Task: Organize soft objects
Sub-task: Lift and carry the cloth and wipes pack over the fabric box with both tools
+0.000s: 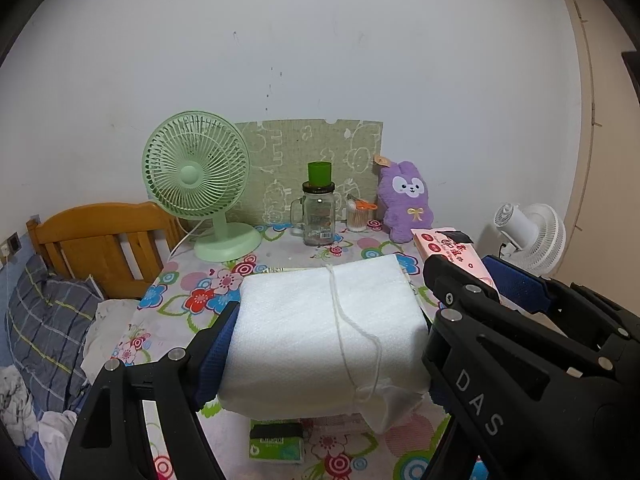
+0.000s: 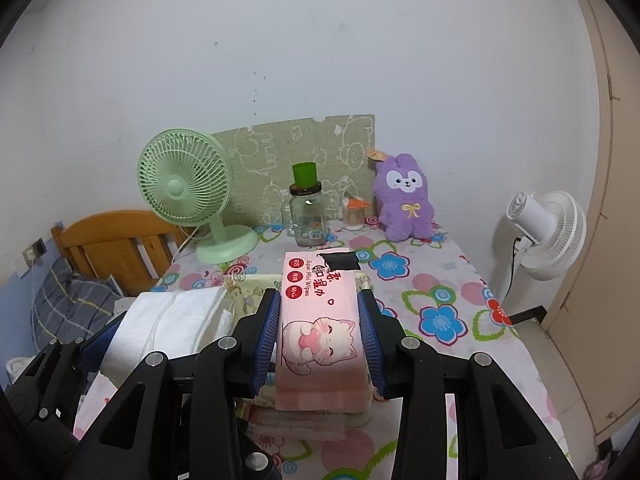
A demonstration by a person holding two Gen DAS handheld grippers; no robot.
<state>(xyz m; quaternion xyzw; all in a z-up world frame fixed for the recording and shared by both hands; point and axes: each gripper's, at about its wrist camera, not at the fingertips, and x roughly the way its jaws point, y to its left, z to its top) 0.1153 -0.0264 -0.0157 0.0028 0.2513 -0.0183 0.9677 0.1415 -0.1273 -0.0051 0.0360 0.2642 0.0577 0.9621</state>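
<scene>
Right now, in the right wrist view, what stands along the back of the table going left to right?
Green fan → glass jar with a green cup on top → small cup of sticks → purple plush bunny.

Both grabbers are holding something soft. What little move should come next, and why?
Probably carry both a little further toward the back of the table. The left gripper clamps the white bundle and the right gripper clamps the pink wipes pack, both lifted, with bare cloth in front of the purple plush.
</scene>
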